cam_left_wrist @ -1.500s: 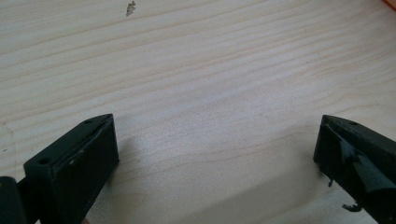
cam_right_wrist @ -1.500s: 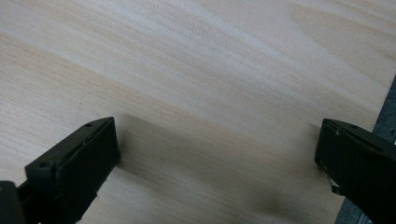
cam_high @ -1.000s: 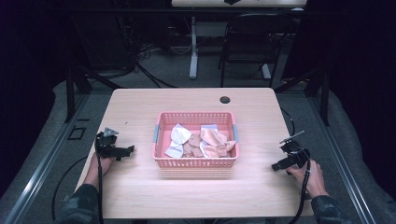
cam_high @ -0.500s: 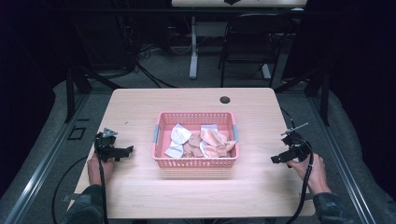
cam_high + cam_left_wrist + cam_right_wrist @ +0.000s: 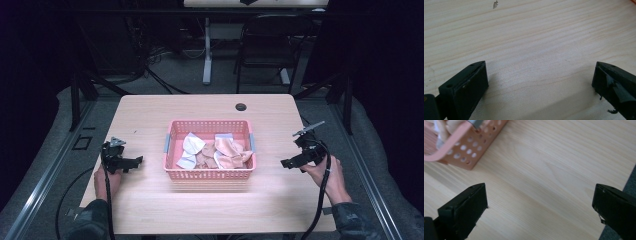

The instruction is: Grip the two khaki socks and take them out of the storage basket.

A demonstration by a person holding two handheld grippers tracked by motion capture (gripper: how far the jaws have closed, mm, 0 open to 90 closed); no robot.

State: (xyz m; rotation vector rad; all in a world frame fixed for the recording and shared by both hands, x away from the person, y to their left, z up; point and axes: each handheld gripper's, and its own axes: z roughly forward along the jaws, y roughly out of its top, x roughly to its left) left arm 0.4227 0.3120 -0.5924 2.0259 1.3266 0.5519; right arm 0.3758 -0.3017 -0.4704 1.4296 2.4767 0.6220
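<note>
We see the table (image 5: 150, 120) brightly lit from above while the room around it sinks into near black. The basket (image 5: 210, 174) throws a soft, smeared shadow toward the near edge. Up close, the wood grain is crisp and evenly lit, with faint shadows beside the black jaws. The basket's corner (image 5: 461, 152) at the frame's edge is blurred, out of focus.

I can read no writing, label, brand, number or sign anywhere here: not on the pink basket (image 5: 210, 172), not on the pale cloths (image 5: 215, 152) lying inside that basket, and not on the wooden table (image 5: 150, 115) around it.
</note>
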